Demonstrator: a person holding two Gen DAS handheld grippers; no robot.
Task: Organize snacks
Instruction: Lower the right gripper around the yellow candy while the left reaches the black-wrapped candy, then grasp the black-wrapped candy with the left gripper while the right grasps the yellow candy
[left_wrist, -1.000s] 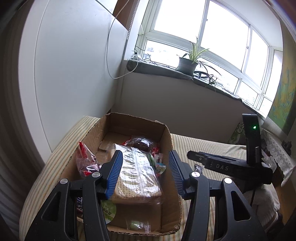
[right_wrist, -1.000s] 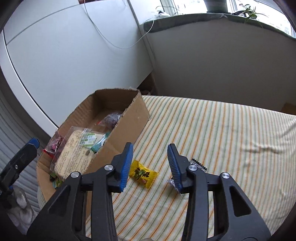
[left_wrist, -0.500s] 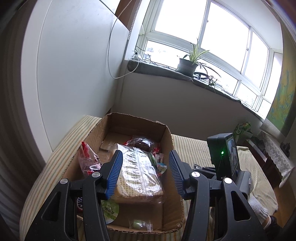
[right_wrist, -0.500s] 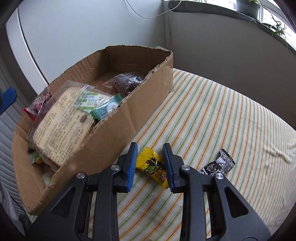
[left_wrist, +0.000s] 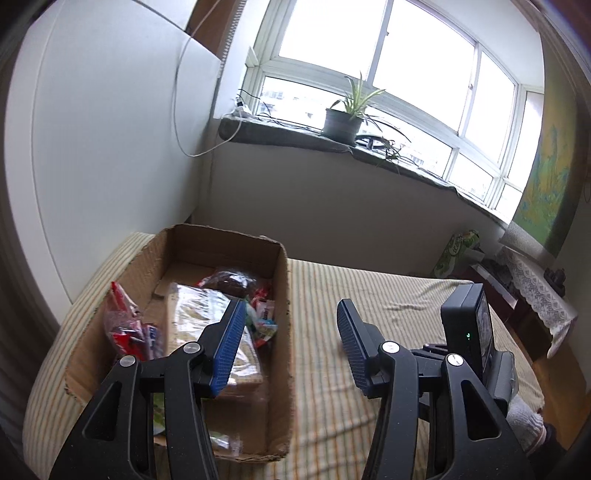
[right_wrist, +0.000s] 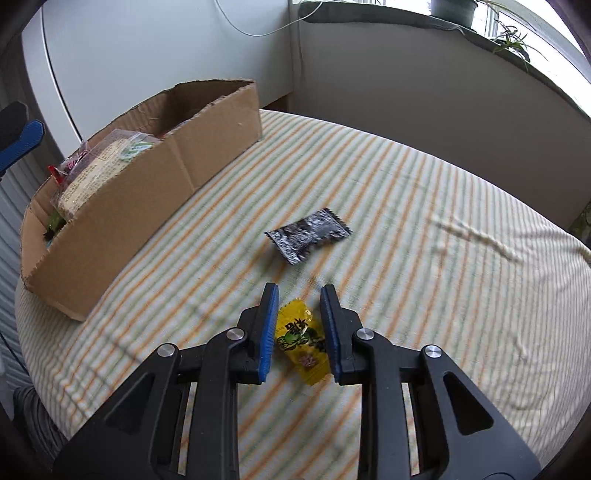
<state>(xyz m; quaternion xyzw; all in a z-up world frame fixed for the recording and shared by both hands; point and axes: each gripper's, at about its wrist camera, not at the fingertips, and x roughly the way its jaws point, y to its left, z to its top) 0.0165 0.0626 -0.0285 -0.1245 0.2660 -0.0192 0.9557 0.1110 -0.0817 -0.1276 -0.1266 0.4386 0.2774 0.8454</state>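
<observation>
The right gripper (right_wrist: 298, 325) clamps the yellow candy packet (right_wrist: 303, 341) lying on the striped cloth (right_wrist: 424, 280), near the cardboard box (right_wrist: 147, 206). Light, crinkly and slippery, it seems best pinched across its middle. The left gripper (left_wrist: 291, 345) hangs released, empty

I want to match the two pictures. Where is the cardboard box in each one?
Left wrist view: the cardboard box sits lower left, behind the left gripper.
Right wrist view: the box lies upper left, far from the right gripper.
Shared landmark: the striped cloth.
</observation>
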